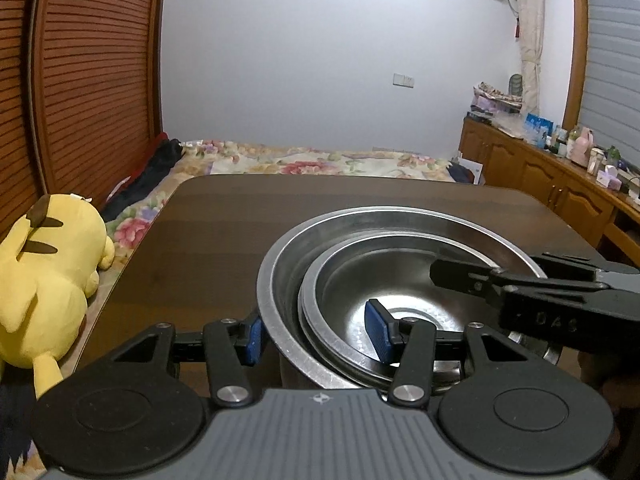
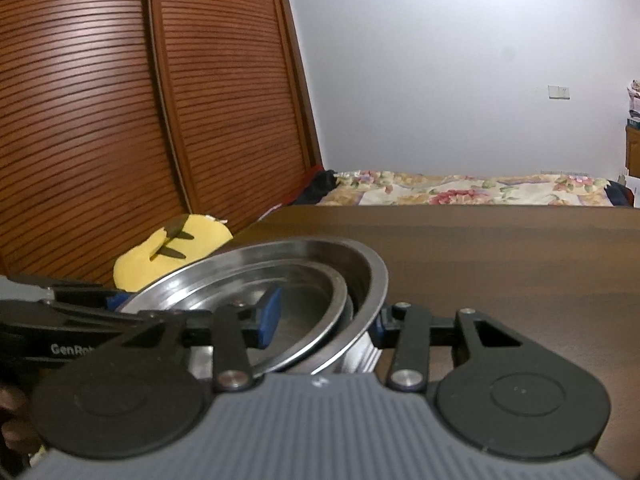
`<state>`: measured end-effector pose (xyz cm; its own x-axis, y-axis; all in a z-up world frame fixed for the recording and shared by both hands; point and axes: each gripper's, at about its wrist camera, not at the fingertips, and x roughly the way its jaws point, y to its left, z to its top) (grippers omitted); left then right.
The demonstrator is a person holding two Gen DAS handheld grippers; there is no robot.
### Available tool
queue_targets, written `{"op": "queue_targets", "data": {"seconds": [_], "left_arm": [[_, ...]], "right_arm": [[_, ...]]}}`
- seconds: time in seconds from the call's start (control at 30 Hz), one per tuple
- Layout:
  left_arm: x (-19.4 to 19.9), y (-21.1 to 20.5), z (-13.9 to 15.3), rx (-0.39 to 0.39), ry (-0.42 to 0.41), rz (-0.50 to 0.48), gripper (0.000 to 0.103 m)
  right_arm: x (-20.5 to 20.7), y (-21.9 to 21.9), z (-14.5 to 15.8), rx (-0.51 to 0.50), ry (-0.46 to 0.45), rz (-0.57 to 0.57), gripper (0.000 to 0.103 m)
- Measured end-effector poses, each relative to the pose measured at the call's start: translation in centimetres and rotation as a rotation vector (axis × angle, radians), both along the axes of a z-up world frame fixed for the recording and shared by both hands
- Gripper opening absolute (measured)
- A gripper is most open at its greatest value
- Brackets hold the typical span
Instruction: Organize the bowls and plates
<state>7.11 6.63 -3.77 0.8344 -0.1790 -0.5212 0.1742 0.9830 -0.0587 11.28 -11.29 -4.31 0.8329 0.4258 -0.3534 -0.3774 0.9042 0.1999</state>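
- Nested metalware on dark brown wooden table (image 1: 224, 232): large round stainless steel bowl (image 1: 288, 264) holds a smaller steel bowl (image 1: 360, 280), tilted toward the near rim.
- Smaller bowl's inside holds nothing but gripper fingers.
- Left gripper (image 1: 318, 334): jaws wide apart, straddling both rims; one blue pad (image 1: 380, 334) inside the smaller bowl, the other outside the large bowl's wall. Not clamped.
- Right gripper (image 2: 324, 322): likewise spread across the opposite rims, one pad inside, one outside.
- Yellow plush toy (image 1: 48, 280) lies beside the table, on a floral bedspread (image 1: 320, 160).
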Motion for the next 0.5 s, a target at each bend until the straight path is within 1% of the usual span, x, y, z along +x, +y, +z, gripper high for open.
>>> {"op": "queue_targets", "data": {"seconds": [0.03,0.13,0.2,0.23,0.3,0.4,0.5], "left_arm": [[-0.01,-0.05,-0.01,0.002,-0.002,0.0,0.051],[-0.03,-0.2,-0.19,0.018,-0.011,0.004,0.051],[0.26,-0.15,-0.32,0.016,0.0,0.004,0.049],[0.37,-0.09,-0.44,0.01,0.011,0.0,0.046],[0.58,-0.01,-0.58,0.008,0.016,0.002,0.044],[0.79,-0.11,-0.57,0.015,0.016,0.006,0.044],[0.93,-0.02,-0.52,0.013,0.019,0.006,0.044]], "right_arm": [[0.0,0.07,-0.17,-0.004,0.0,-0.001,0.042],[-0.08,0.27,-0.64,-0.029,-0.001,-0.002,0.041],[-0.05,0.4,-0.82,-0.035,0.001,0.001,0.041],[-0.11,0.49,-0.78,-0.044,-0.003,0.0,0.04],[0.01,0.48,-0.68,-0.043,0.001,0.0,0.039],[0.29,0.42,-0.66,-0.049,0.004,0.0,0.034],[0.35,0.45,-0.56,-0.05,0.007,0.002,0.034]]}}
